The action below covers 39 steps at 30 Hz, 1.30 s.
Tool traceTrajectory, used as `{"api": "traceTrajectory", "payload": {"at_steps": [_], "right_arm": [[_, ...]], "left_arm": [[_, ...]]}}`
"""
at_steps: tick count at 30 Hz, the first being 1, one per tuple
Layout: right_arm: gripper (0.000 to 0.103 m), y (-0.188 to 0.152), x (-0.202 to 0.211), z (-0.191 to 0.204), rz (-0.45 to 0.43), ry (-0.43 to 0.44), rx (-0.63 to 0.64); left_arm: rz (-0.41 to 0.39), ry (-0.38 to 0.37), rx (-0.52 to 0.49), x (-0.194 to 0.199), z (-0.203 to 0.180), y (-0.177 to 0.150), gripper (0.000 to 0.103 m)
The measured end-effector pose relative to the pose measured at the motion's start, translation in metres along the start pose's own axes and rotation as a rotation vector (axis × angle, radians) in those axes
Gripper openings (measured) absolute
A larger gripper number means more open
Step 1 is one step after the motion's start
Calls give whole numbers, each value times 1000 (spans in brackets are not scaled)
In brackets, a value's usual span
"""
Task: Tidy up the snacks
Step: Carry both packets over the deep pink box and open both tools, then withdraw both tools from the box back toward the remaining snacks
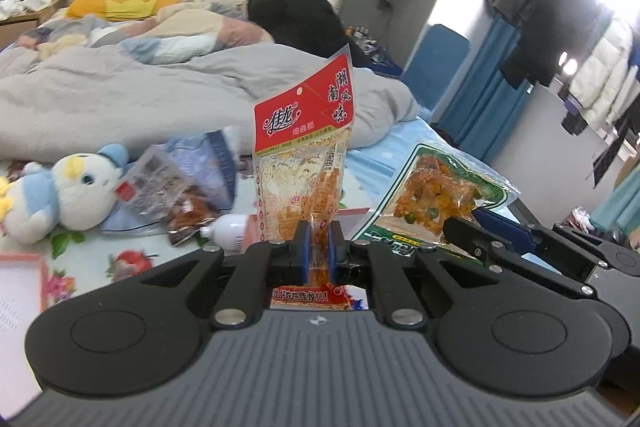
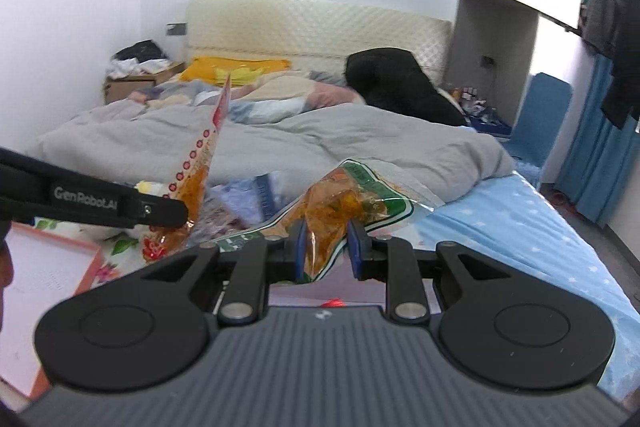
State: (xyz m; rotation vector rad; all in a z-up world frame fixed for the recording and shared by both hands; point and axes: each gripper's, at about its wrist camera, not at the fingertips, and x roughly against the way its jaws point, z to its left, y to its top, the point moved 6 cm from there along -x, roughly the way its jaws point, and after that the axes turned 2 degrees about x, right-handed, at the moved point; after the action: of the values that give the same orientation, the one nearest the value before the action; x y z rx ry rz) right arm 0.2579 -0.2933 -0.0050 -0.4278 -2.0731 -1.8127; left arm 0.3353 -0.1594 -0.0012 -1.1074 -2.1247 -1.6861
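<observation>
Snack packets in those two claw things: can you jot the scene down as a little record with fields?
Setting: bed with a blue sheet and grey duvet
Left gripper: shut on the red-topped snack packet, held upright
Right gripper: shut on the green-edged snack packet
Lying on the bed: plush toy, dark snack packet, white bottle
Nearby: pink-rimmed box
</observation>
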Motion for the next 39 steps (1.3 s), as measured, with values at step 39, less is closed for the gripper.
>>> {"api": "traceTrajectory", "payload": {"at_steps": [39], "right_arm": [[54, -132, -49, -110, 349, -40, -253]], "left_arm": [[379, -46, -76, -140, -85, -83, 50]]}}
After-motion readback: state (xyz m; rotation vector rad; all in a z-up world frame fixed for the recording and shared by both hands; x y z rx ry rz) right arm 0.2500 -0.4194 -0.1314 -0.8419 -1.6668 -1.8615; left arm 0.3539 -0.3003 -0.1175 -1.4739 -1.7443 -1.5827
